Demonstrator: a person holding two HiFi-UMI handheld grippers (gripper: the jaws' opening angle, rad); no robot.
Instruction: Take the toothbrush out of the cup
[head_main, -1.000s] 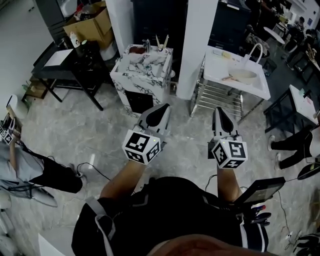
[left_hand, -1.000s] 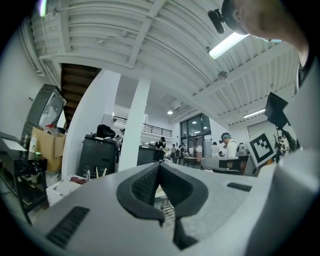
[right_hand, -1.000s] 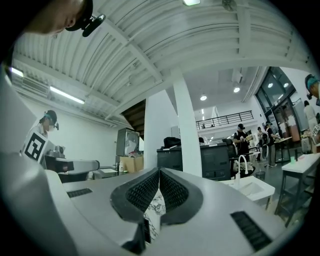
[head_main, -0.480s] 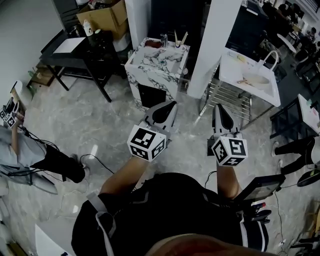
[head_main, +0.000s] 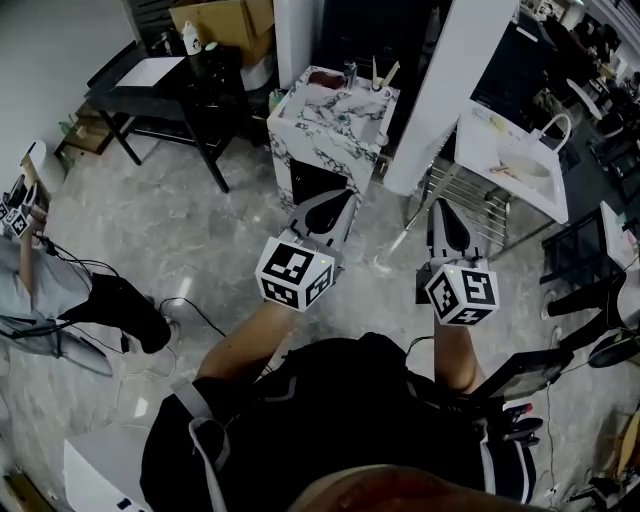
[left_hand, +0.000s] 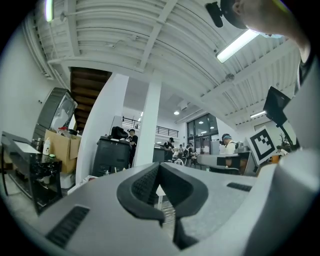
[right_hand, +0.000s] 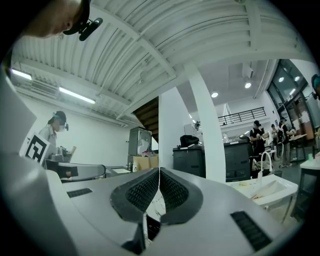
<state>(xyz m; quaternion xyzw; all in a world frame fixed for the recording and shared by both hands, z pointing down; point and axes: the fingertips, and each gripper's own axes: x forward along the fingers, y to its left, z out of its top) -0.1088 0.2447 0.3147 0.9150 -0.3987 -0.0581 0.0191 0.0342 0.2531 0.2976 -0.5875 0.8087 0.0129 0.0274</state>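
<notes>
A marble-patterned vanity (head_main: 330, 115) stands ahead on the floor. At its back edge is a small cup (head_main: 381, 88) with two light toothbrushes (head_main: 376, 70) sticking up out of it. Both grippers are held level in front of the person, well short of the vanity. My left gripper (head_main: 333, 205) points at the vanity's front, and in the left gripper view its jaws (left_hand: 159, 167) are shut with nothing between them. My right gripper (head_main: 444, 215) is to its right, also shut and empty (right_hand: 159, 174).
A black table (head_main: 170, 85) and a cardboard box (head_main: 225, 15) stand at the far left. A white pillar (head_main: 455, 75) rises just right of the vanity. Beyond it is a white sink unit on a wire rack (head_main: 510, 160). A seated person (head_main: 40, 300) and cables (head_main: 190, 310) occupy the left floor.
The person has walked forward. The vanity and the cup have shifted right and up in the head view. Both grippers went along, still shut and empty.
</notes>
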